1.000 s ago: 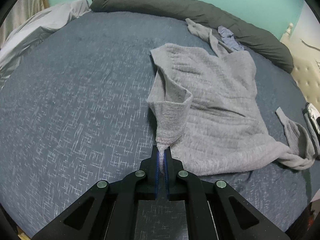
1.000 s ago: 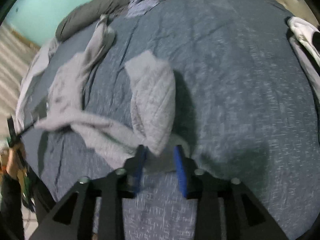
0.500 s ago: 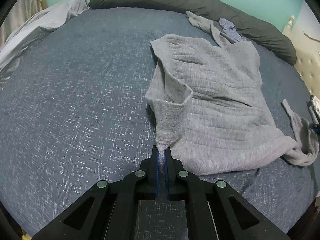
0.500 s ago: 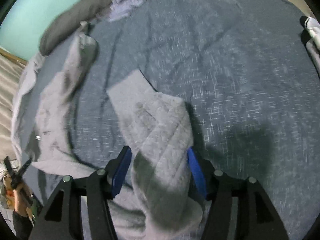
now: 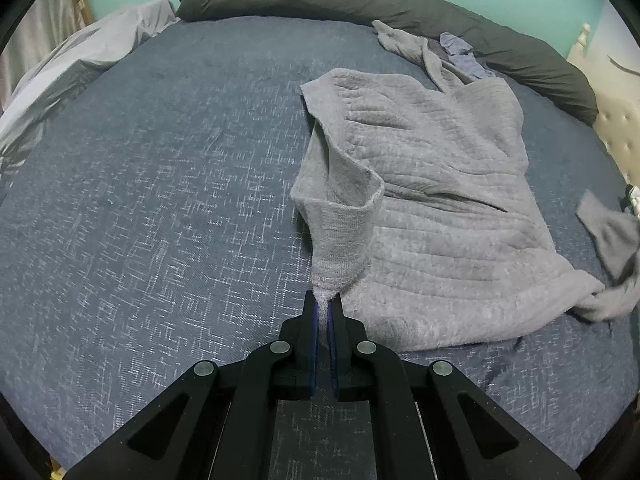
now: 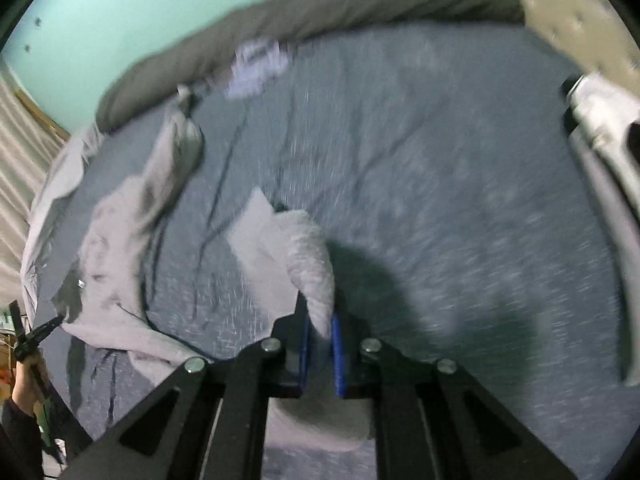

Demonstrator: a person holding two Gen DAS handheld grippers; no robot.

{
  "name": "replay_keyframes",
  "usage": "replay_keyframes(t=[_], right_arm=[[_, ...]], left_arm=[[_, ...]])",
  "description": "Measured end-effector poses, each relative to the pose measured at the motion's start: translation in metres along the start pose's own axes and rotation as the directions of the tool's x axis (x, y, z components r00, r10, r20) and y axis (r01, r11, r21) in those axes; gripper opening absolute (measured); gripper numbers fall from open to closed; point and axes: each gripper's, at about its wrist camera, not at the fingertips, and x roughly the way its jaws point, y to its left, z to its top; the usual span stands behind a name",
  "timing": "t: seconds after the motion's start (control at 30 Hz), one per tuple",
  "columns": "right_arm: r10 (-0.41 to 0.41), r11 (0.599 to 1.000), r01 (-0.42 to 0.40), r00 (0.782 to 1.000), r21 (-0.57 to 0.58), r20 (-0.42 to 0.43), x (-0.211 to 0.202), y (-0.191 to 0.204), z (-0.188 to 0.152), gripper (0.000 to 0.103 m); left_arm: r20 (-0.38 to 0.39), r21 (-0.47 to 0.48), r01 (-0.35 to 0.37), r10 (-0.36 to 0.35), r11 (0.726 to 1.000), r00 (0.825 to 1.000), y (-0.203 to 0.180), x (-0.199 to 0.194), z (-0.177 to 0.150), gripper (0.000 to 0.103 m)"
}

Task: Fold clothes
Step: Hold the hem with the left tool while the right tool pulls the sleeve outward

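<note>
A grey knit sweater [image 5: 432,208] lies spread on the blue bedcover [image 5: 160,200]. My left gripper [image 5: 323,300] is shut on a corner of its hem, which rises in a small tent from the bed. In the blurred right wrist view, one sleeve [image 6: 308,256] hangs folded over, its end between the blue pads of my right gripper [image 6: 320,320]. The jaws are closing and the pads pinch the fabric. The sweater's body [image 6: 116,248] stretches away to the left, where a hand holds the left gripper [image 6: 56,320]. The same sleeve [image 5: 612,240] shows at the right edge of the left wrist view.
A dark grey bolster [image 5: 400,4] runs along the far side of the bed under a teal wall. Crumpled pale grey bedding [image 5: 72,64] lies at the left. A small bluish garment [image 5: 460,52] sits near the bolster. A tufted headboard [image 5: 620,128] and white clothing [image 6: 600,120] are at the right.
My right gripper spread wide around the sleeve, then closed on its end and rose, lifting the sleeve off the bed. The left gripper kept its hold and stayed in place.
</note>
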Motion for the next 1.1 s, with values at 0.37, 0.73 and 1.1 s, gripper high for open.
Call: replay_keyframes(t=[0.37, 0.73, 1.1], right_arm=[[-0.002, 1.0, 0.002, 1.0, 0.005, -0.025, -0.036, -0.054, -0.048, 0.009], [-0.02, 0.997, 0.028, 0.993, 0.071, -0.117, -0.033, -0.076, -0.075, 0.034], [-0.08, 0.995, 0.085, 0.992, 0.052, -0.097, -0.006, -0.058, -0.015, 0.054]], left_arm=[[-0.01, 0.011, 0.007, -0.007, 1.0, 1.0, -0.009, -0.008, 0.001, 0.004], [-0.043, 0.02, -0.009, 0.009, 1.0, 0.999, -0.01, -0.001, -0.002, 0.004], [-0.057, 0.022, -0.02, 0.021, 1.0, 0.998, -0.014, 0.004, -0.005, 0.004]])
